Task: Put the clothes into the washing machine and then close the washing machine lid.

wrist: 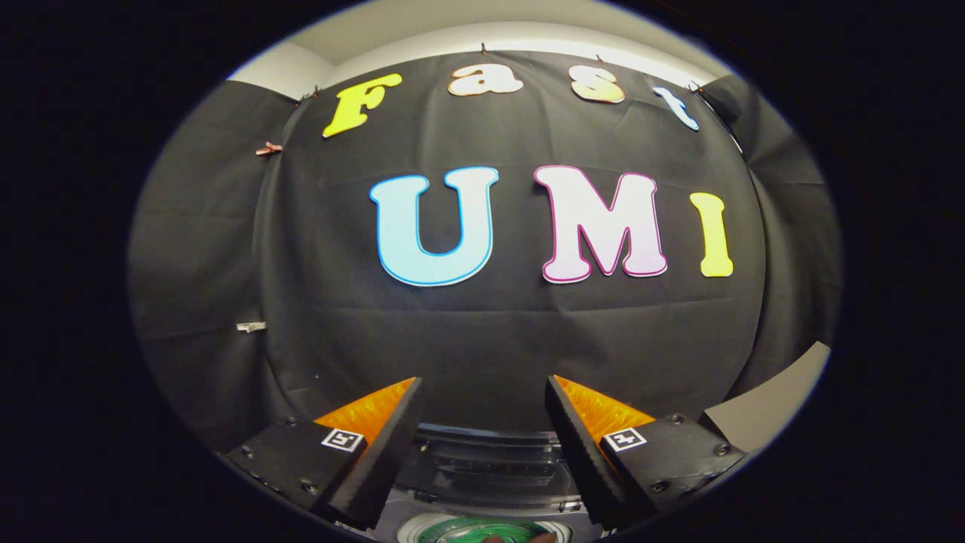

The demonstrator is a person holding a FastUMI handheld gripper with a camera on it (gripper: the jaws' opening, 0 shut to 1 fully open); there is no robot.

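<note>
My gripper point(482, 388) is open, its two fingers spread wide with nothing between them, held up facing the booth's black cloth wall. Below and between the fingers lies the washing machine point(482, 471), seen from above, with its dark raised lid or back panel just behind a round drum opening point(482, 530). A sliver of green shows inside that opening; I cannot tell what it is. The gripper hangs above the machine and touches nothing.
The black cloth wall point(490, 332) stands close behind the machine. A pale surface point(776, 407) shows to the right beyond the right finger. Small clips point(251, 326) pin the cloth at the left.
</note>
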